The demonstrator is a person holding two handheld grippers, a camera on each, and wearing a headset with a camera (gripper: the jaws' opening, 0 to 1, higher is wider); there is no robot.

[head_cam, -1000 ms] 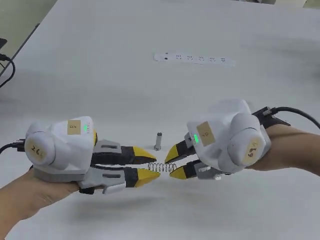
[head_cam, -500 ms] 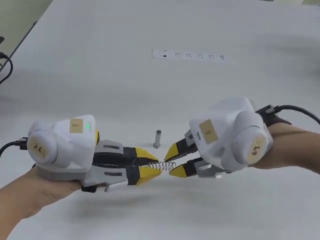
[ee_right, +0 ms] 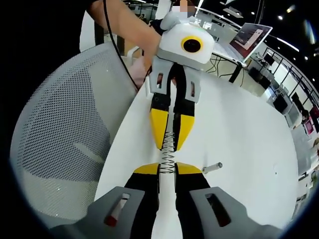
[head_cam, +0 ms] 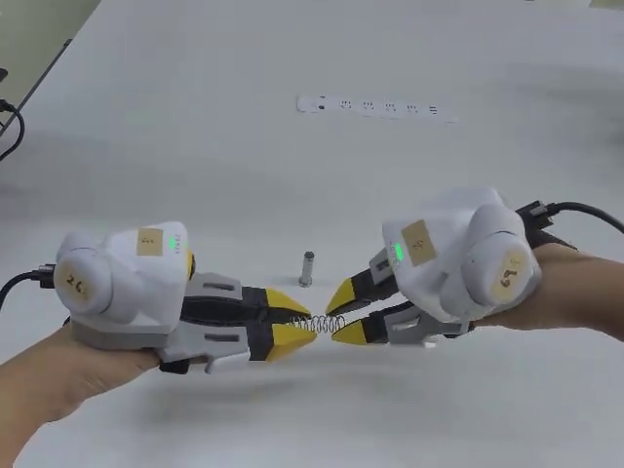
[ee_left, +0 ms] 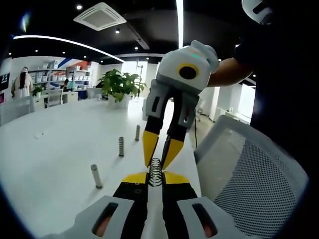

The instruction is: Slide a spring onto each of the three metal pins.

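A small metal spring (head_cam: 320,322) hangs level above the white table (head_cam: 195,146), stretched between both grippers. My left gripper (head_cam: 308,326) is shut on its left end and my right gripper (head_cam: 334,325) is shut on its right end. Just behind the jaws one upright metal pin (head_cam: 308,268) stands on the table. In the left gripper view the spring (ee_left: 155,171) sits between my own yellow tips, and three pins stand in a row to the left: near (ee_left: 95,176), middle (ee_left: 120,146), far (ee_left: 137,132). In the right gripper view the spring (ee_right: 169,152) runs between the two grippers.
A white power strip (head_cam: 375,107) lies far back on the table. A black cable (head_cam: 12,132) hangs at the table's left edge. A grey mesh chair (ee_left: 249,174) stands close beside the table edge. The right gripper's cable (head_cam: 585,210) trails off to the right.
The right gripper has rolled a little and drifted slightly right. The spring stays held between both sets of jaws. The left gripper has hardly moved.
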